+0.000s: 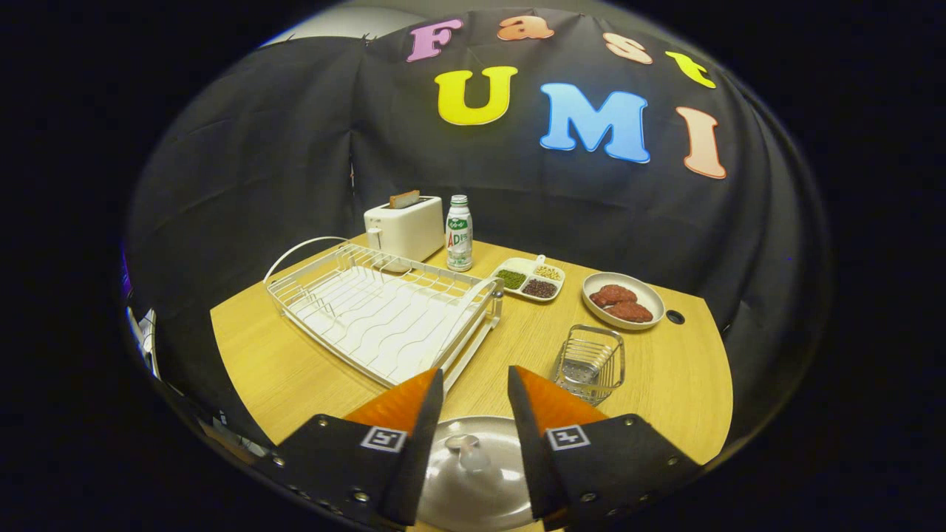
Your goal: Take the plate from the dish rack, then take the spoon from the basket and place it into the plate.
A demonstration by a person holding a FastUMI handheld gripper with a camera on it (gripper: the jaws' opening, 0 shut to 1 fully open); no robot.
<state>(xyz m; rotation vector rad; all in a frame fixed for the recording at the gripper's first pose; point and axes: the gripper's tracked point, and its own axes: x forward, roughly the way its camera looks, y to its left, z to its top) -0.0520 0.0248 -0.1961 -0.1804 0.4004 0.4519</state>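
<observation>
Parted jaws hang empty over the plate (473,480), spoon (467,449) inside, bare table (295,362) beside the rack (380,314).

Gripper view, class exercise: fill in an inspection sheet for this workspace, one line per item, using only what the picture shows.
Surface: wooden table, with a small round hole by the far edge.
Job's things: white wire dish rack with no plate standing in it. The metal plate lies flat under the fingers with a small shiny item on it, probably the spoon. The wire basket stands just ahead.
Clutter: toaster with bread, bottle, divided dish of beans, bowl of reddish-brown food.
Grippers: hand-held gripper open above the plate, its fingers touching nothing.
Cables: nothing seen.
Surroundings: black cloth wall.
</observation>
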